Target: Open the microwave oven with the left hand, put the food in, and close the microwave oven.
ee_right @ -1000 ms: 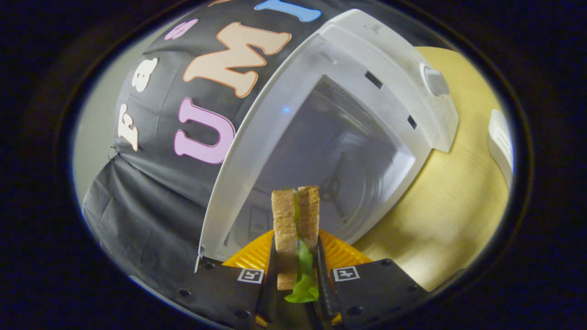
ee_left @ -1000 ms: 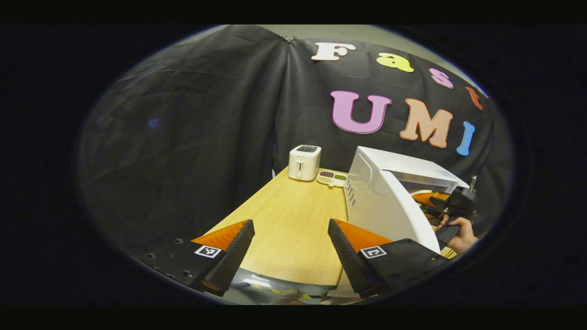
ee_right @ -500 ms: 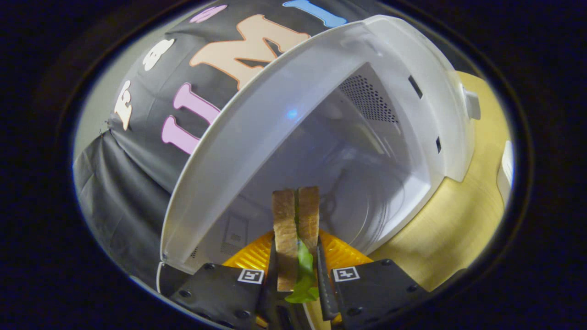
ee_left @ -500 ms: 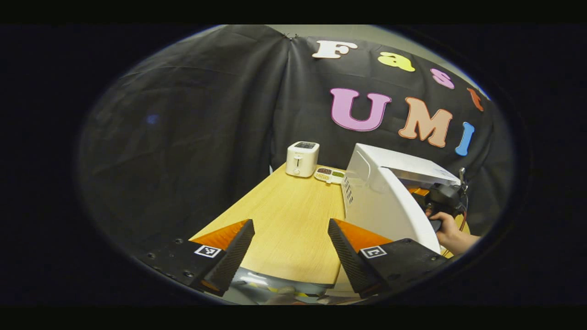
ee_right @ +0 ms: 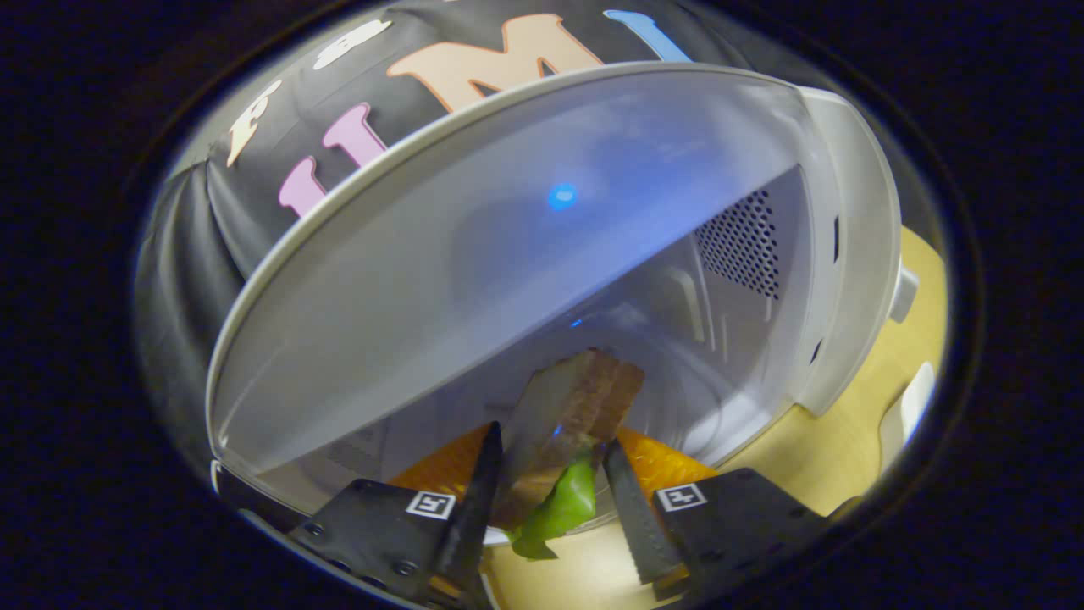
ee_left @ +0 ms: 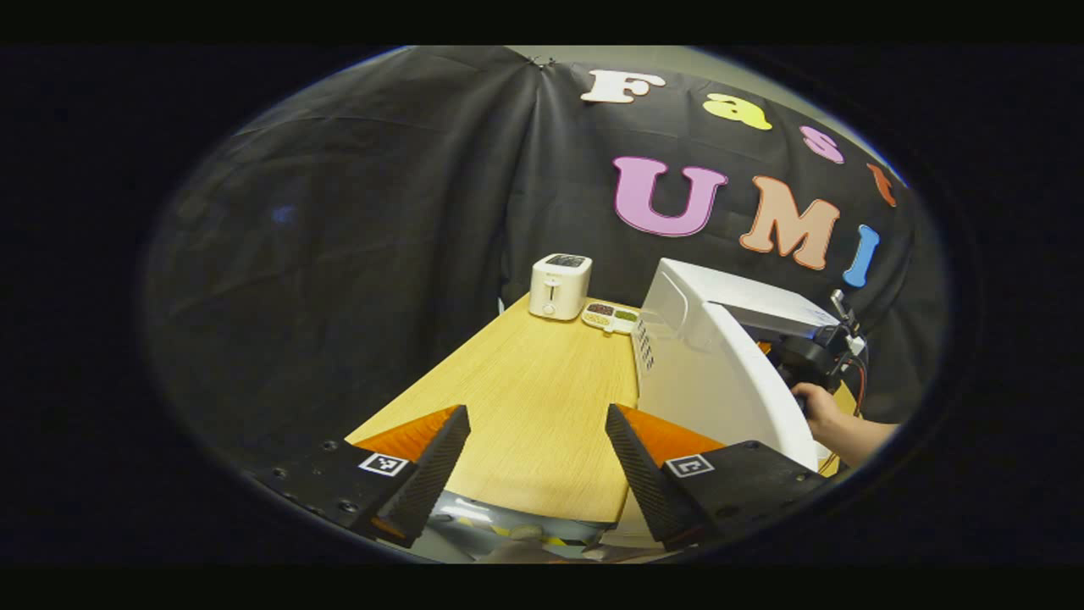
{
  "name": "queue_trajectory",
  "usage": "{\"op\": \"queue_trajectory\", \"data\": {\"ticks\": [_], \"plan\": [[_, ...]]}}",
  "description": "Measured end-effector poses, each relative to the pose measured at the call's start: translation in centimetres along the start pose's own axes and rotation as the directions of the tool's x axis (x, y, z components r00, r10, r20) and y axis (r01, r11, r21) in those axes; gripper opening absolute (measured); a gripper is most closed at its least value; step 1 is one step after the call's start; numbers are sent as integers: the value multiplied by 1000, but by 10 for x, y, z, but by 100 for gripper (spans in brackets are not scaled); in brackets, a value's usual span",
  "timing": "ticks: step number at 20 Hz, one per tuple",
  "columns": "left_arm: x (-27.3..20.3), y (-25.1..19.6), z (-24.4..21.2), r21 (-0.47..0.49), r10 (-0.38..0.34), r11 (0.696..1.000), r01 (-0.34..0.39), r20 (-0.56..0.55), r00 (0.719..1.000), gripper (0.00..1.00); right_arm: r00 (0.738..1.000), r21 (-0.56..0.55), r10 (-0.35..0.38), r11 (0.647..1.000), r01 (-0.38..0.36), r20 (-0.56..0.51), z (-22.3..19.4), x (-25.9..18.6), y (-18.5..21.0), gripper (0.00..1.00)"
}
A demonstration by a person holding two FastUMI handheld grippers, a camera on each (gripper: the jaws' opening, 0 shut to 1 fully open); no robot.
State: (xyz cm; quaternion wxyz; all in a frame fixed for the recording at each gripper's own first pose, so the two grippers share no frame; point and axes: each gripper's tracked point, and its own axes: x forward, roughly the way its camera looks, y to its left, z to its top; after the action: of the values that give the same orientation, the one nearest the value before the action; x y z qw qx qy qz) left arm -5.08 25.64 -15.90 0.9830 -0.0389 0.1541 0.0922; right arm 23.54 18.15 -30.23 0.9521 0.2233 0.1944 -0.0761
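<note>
Right tool (ee_right: 549,500) is at the mouth of the white microwave oven (ee_right: 847,254), fingers spread a little, and the brown-bread sandwich with a green lettuce leaf (ee_right: 563,424) sits between them, tilted over to the right. The gap on each side says the fingers are not pressing it; the left finger (ee_right: 474,500) is close beside the bread, the right finger (ee_right: 635,508) stands off from it, and the lettuce hangs down between the two. The sandwich's far end reaches into the pale oven cavity, over the round glass turntable, though whether it rests on the plate I cannot tell. Perforated vent holes show on the cavity's side wall beyond it.

Over in the left gripper view, the left tool (ee_left: 538,462) hovers over the near edge of the light wooden surface (ee_left: 542,398), fingers wide apart and holding nothing. The microwave's white door (ee_left: 720,390) stands swung open just to the right of that tool. Behind the door's edge, a hand (ee_left: 817,407) grips the handle of the other tool, which points into the oven. At the far end of the surface stand a small white toaster (ee_left: 560,285) and, just beside it, a shallow divided tray of food (ee_left: 611,316).
</note>
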Motion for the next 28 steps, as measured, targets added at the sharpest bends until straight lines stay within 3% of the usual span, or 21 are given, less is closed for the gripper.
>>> {"op": "queue_trajectory", "data": {"ticks": [2,3,5,6,7,8,9,16,21,23,24,25,26,27,28], "plan": [[1,0,0,-1,3,1000,-3,-2,1000,94,999,-68,-42,997,43,17,5,-1,-7,77],[1,0,1,-1,2,1000,-2,-2,1000,94,998,-94,-57,994,60,32,9,-3,-10,92],[2,-3,1,0,-2,1000,2,-3,1000,94,993,-144,-81,985,93,88,24,-10,-13,89],[3,-3,1,1,-4,1000,4,-4,1000,94,989,-164,-85,981,105,125,35,-13,-13,98],[3,-4,1,3,-7,1000,7,-4,1000,94,984,-178,-84,978,111,157,45,-18,-12,91],[3,-5,0,6,-10,1000,10,-4,1000,94,981,-187,-81,976,114,178,52,-23,-12,91],[2,-5,1,10,-13,1000,13,-3,1000,94,979,-203,-83,972,121,186,56,-26,-13,98],[-3,-11,2,37,-50,998,49,7,999,94,986,-297,-59,949,103,155,41,-88,-21,98],[-12,-24,6,88,-121,989,118,30,992,81,979,-277,-33,957,89,200,46,-161,-17,98],[-14,-26,5,108,-144,984,140,31,989,65,970,-260,-43,960,107,240,52,-192,-19,98],[-15,-26,4,116,-154,982,150,30,988,49,964,-252,-58,960,126,261,55,-207,-22,98],[-16,-28,3,125,-168,978,164,26,985,49,956,-239,-74,960,145,284,57,-223,-27,98],[-16,-27,1,137,-176,976,172,16,984,41,949,-222,-90,961,162,302,59,-238,-31,91],[-17,-27,-2,144,-187,972,184,5,982,22,945,-201,-102,965,170,312,58,-252,-33,91],[-18,-26,-5,150,-195,969,194,-7,981,20,941,-181,-114,967,179,319,57,-258,-42,91]]}}
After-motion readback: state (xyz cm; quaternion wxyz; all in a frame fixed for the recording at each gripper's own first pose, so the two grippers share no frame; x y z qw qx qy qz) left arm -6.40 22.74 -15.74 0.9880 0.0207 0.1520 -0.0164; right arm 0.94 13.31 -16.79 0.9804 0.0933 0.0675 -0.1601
